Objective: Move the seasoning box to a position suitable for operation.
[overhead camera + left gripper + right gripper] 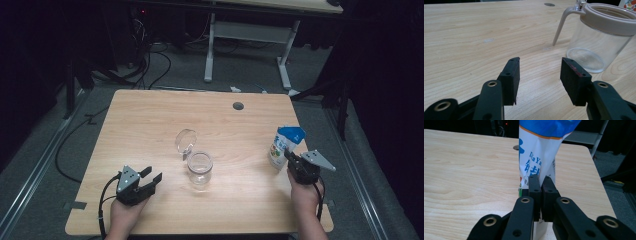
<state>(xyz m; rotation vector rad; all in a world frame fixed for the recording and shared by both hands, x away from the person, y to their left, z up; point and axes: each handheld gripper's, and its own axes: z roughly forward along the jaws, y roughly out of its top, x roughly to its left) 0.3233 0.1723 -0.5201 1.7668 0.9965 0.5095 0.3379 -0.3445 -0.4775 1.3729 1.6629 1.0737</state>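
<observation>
Overhead, the table (150,120) carries a clear jar (200,169) near its middle, its hinged lid (185,141) thrown back and standing open behind it; a blue and white pouch (284,146) stands upright near the right edge, well apart from the jar; the left gripper (151,177) rests low at the front left, just beside the jar but not touching it; the right gripper (290,156) sits against the lower part of the pouch.

Next, the left gripper view: its jaws stand partly open over bare wood with nothing between them; the jar (599,37) rises to the right ahead, empty as far as can be told, with its pale rim and the wire clasp (560,27) hanging down to the table.

Last, the right gripper view: the jaws are pinched nearly together on a fold of the pouch (539,152), so the bag is gripped at its side seam.

Judging from this, the step in hand is taking hold of the pouch; the next move likely calls for lifting it without letting the thin film slip, carrying it across to the jar, and perhaps steadying the jar with the free left gripper.
</observation>
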